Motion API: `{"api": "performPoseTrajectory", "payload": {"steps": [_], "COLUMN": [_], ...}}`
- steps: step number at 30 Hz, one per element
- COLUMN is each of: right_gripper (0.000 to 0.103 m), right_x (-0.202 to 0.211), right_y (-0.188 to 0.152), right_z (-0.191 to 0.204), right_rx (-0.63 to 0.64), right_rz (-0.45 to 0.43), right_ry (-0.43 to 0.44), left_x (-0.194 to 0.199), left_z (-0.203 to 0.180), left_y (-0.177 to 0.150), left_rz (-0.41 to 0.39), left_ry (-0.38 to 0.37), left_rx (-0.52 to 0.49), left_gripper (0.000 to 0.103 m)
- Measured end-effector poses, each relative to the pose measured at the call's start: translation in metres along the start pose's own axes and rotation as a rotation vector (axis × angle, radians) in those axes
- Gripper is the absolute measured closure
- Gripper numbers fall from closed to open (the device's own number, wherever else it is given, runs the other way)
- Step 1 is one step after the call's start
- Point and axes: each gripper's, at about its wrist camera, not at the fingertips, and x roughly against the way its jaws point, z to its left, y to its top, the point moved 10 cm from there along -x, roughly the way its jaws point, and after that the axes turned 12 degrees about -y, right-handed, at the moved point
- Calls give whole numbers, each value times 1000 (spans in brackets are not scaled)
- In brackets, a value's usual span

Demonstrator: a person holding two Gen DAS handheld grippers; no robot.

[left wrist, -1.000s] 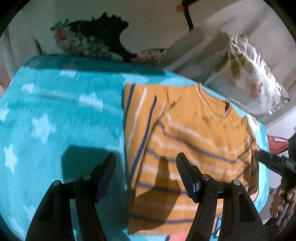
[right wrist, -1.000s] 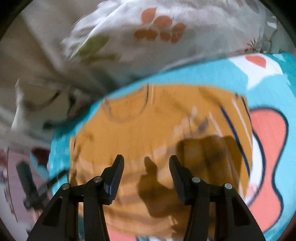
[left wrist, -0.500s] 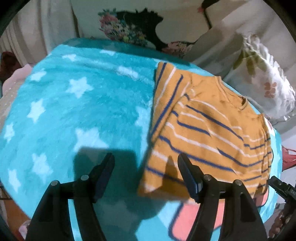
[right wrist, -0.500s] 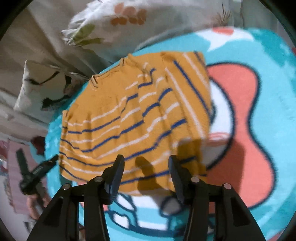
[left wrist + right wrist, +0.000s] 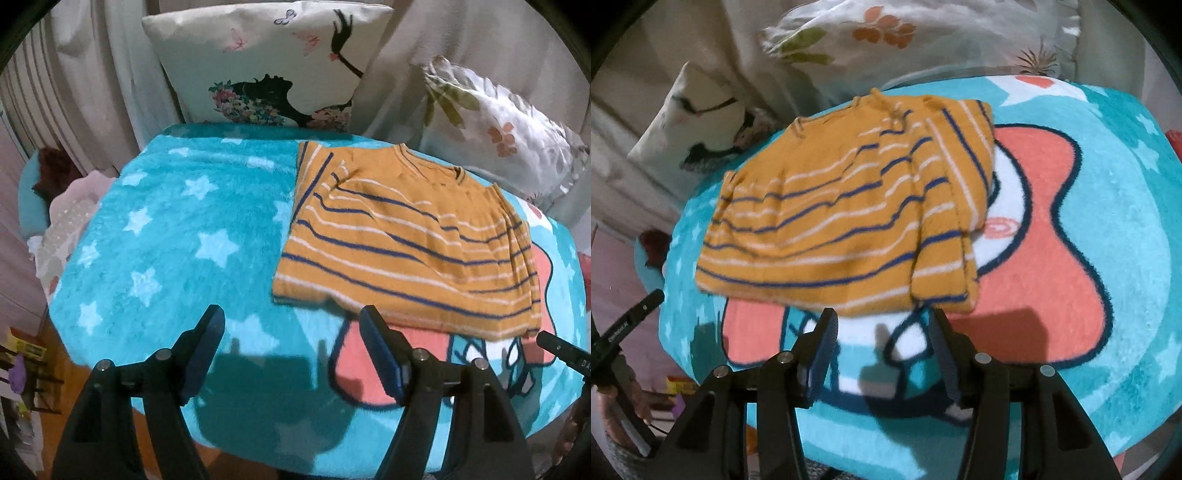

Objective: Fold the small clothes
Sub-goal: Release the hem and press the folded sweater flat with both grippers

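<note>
An orange shirt with blue and white stripes lies flat on a turquoise star blanket, its sleeves folded in over the body. It also shows in the right wrist view. My left gripper is open and empty, held above the blanket just short of the shirt's near hem. My right gripper is open and empty, just short of the hem from the other side. The right gripper's tip shows at the left view's right edge.
A printed pillow stands behind the blanket, and a floral pillow lies at the back right. The blanket carries a pink cartoon pattern. Wooden floor and clutter lie beyond the left edge.
Both grippers have pulled back and up from over the shirt to beyond its near hem. The shirt lies still, with more of the blanket in view.
</note>
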Motion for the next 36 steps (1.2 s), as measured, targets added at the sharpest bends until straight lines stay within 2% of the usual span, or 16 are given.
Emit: {"api": "performPoseTrajectory", "payload": {"steps": [9,19,28,36], "right_gripper": [46,44,44,43], "right_x": [0,-4,-31,-51], "right_y": [-18,-4,21,30], "right_z": [10,29,116,173], "right_rx": [34,9,78,137], "right_rz": [6,8,23,23], "right_ry": [11,-24,-55,-88], "left_x": [11,-10,-43,-67], "left_z": [-2,21,82,112], "left_y": [-16,2,33,51], "left_rz": [6,45,104,146], "left_ry": [20,-4,-19,-40], "left_rx": [-29,-52,-40,-64], "left_gripper": [28,28,28,28]}}
